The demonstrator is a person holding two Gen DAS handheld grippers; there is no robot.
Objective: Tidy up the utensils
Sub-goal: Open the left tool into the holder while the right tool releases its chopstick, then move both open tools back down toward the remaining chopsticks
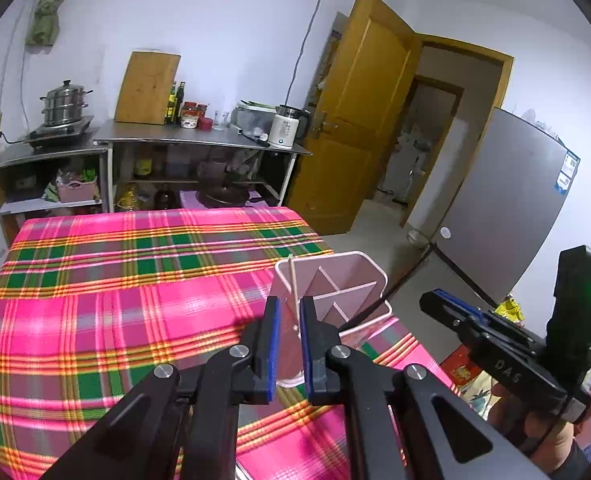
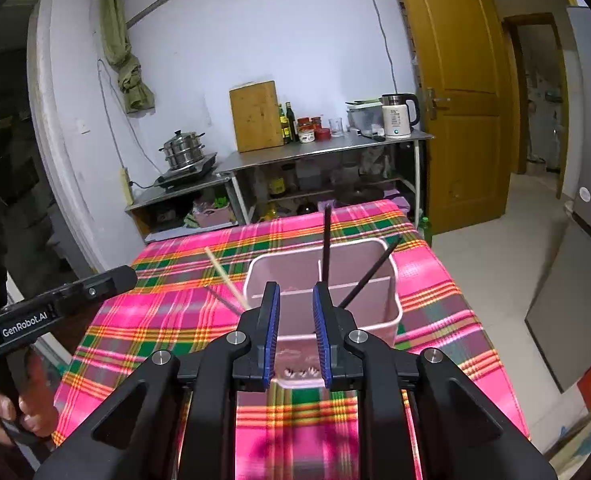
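Note:
A pale pink divided utensil holder (image 1: 365, 276) (image 2: 391, 280) stands near the right edge of the plaid table. A wooden chopstick (image 1: 293, 288) (image 2: 225, 276) leans out of its left compartment. Two black chopsticks stand in it, one upright (image 2: 327, 240) and one tilted right (image 2: 375, 274) (image 1: 399, 282). My left gripper (image 1: 290, 304) (image 2: 129, 276) sits just short of the holder, its pads only a narrow slit apart and holding nothing. My right gripper (image 2: 295, 292) (image 1: 435, 298) is open before the holder's near wall, with nothing between its blue pads (image 2: 273, 320).
The pink, green and yellow plaid tablecloth (image 1: 115, 280) (image 2: 175, 320) covers the table. Behind it, steel shelves (image 1: 199, 140) carry a steamer pot, cutting board, bottles and a kettle (image 2: 397, 116). A wooden door and a grey fridge (image 1: 507, 208) stand to the right. A hand (image 2: 19, 404) grips the left tool.

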